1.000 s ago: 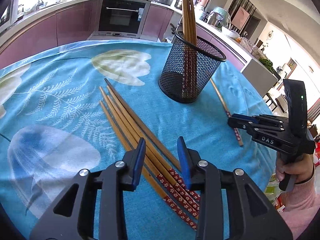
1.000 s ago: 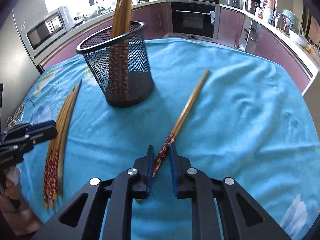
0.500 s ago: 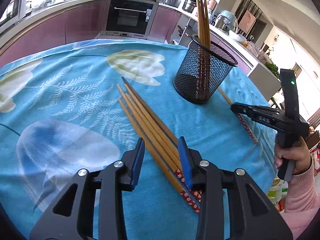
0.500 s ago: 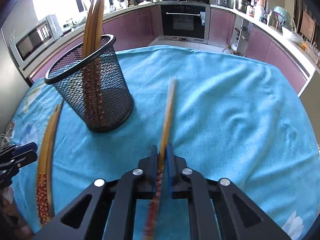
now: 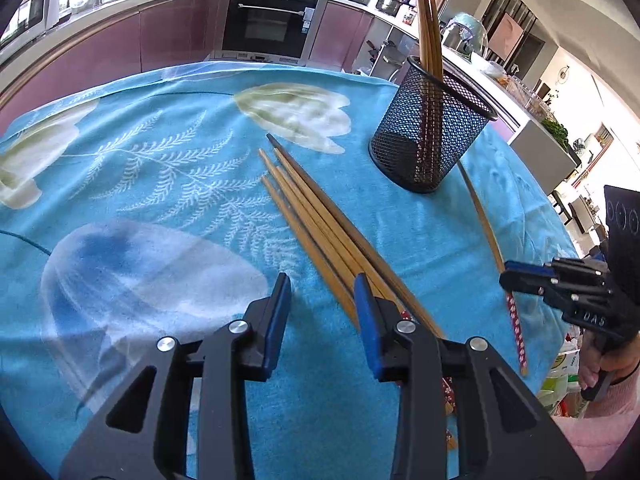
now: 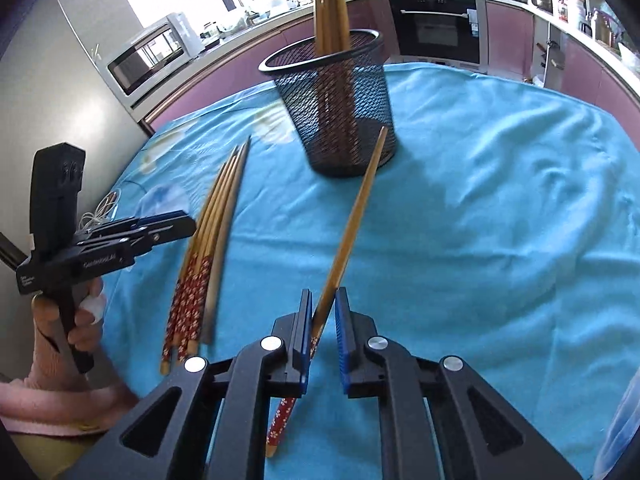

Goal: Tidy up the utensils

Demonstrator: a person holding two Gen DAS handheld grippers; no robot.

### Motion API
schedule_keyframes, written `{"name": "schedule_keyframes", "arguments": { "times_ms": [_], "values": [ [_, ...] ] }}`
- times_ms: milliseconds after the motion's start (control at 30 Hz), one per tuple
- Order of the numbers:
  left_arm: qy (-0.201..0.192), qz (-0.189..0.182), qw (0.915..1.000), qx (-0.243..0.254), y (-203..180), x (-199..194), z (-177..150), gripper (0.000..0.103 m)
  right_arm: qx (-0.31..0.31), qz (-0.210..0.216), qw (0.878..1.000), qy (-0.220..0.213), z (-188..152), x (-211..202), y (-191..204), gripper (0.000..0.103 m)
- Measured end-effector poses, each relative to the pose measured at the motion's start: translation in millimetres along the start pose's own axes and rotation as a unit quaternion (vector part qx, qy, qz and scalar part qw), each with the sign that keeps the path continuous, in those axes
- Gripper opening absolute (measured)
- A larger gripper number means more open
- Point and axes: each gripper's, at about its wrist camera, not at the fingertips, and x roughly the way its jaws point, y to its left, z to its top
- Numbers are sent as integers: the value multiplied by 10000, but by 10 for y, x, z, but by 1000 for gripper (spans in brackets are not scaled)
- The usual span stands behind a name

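Our right gripper point(image 6: 323, 300) fingers clamp 1 chopstick point(image 6: 352, 220), its tip raised beside the mesh holder point(image 6: 340, 112) — we tilt it upright, clear the rim, then release. Left gripper point(image 5: 322, 288) fingers stand open and empty over loose chopsticks point(image 5: 312, 220) on the surface point(image 5: 160, 160).

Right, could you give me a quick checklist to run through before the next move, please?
1. Chopstick between the right gripper pads: ok.
2. Grip firm: cannot tell; a gap shows beside one pad.
3. Basket upright, with room inside: ok.
4. Way from chopstick tip to basket rim free: ok.
5. Left gripper open, holding nothing: ok.
6. Loose chopsticks lying apart from the right gripper: ok.
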Motion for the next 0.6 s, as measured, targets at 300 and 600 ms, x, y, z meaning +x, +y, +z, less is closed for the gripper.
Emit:
{"name": "schedule_keyframes", "arguments": {
  "times_ms": [300,600],
  "values": [
    [51,13,9999,90,-33,-1,-8,32,-286,460,9985,58,-72,-33,224,10],
    [133,57,9999,80,-14,28,32,25,-658,452,9968,80,154,199,441,6]
  ]
}}
